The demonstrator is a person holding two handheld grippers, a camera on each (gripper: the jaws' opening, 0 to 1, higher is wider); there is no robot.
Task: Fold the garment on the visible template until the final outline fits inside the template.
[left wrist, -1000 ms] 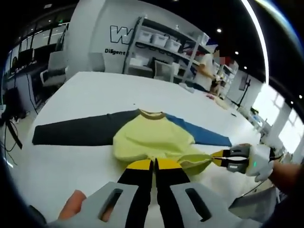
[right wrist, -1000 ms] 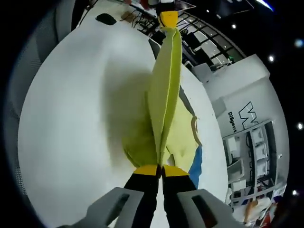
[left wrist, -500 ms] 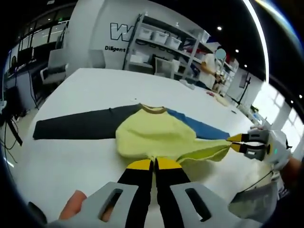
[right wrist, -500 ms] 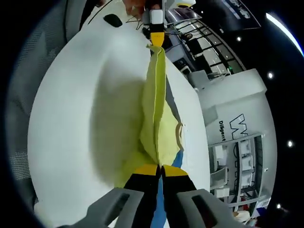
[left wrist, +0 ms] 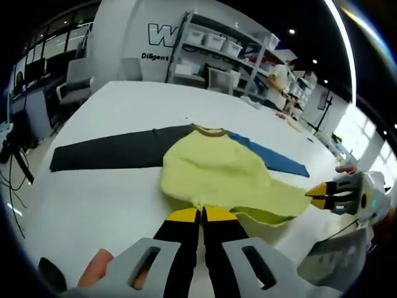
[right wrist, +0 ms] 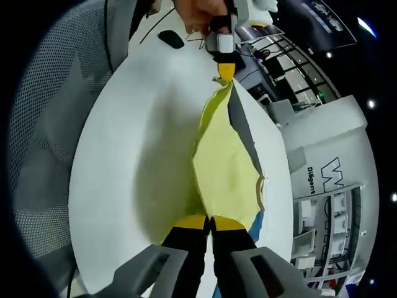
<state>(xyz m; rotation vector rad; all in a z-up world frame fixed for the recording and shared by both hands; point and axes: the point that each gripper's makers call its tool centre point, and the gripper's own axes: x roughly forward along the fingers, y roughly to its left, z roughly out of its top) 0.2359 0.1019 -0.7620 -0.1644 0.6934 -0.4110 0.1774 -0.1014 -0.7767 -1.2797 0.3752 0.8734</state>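
Garment [left wrist: 217, 177]: yellow body, one black sleeve [left wrist: 111, 155], one blue sleeve [left wrist: 273, 160], lies spread across the middle of the white table [left wrist: 93, 205], collar toward the far edge. Left gripper [left wrist: 201, 214] is clamped on the yellow hem at the near edge, jaws closed together. Right gripper [left wrist: 322, 195] pinches the other hem corner, lifted just off the surface, so the hem between them is stretched. In the right gripper view, the right gripper [right wrist: 209, 221] grips yellow fabric [right wrist: 226, 167], and the left gripper [right wrist: 226, 67] holds the far end.
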